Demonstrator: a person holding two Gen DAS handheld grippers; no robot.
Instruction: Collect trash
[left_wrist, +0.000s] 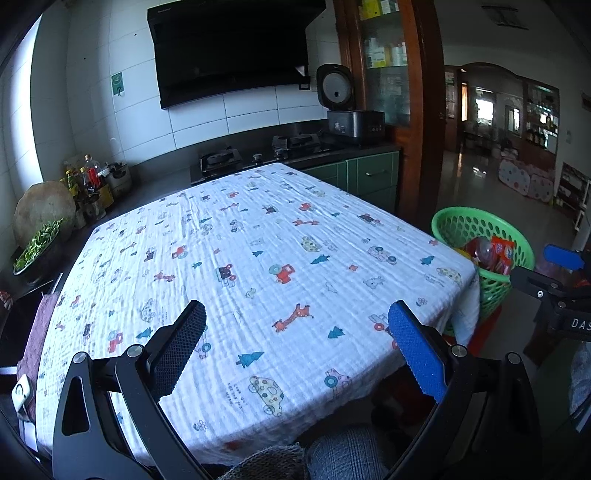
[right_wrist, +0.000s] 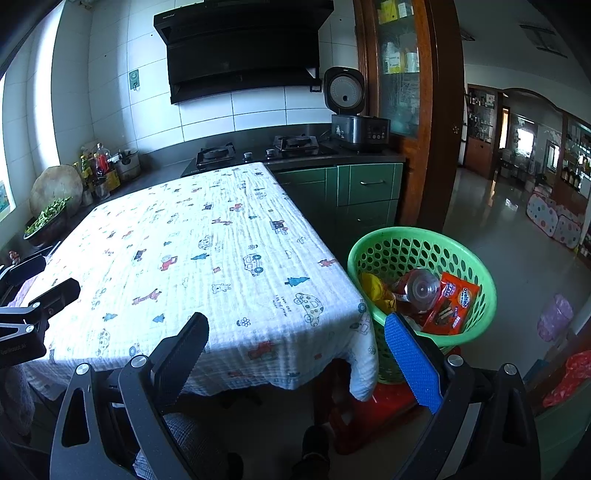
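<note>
A green perforated basket (right_wrist: 373, 254) stands on a red stool beside the table's right edge; it also shows in the left wrist view (left_wrist: 452, 221). It holds an orange snack packet (right_wrist: 452, 306), a clear plastic bottle (right_wrist: 421, 288) and a yellow wrapper (right_wrist: 375, 290). My left gripper (left_wrist: 297, 319) is open and empty above the near part of the table with the printed cloth (left_wrist: 258, 240). My right gripper (right_wrist: 295, 332) is open and empty, low at the table's near right corner, left of the basket.
The table (right_wrist: 192, 236) carries only its cloth. Behind it run a dark counter with a gas hob (right_wrist: 258, 151), a rice cooker (right_wrist: 358, 125) and green cabinets (right_wrist: 369, 188). Bottles and a bowl of greens (right_wrist: 46, 221) stand at left. Open floor lies at right.
</note>
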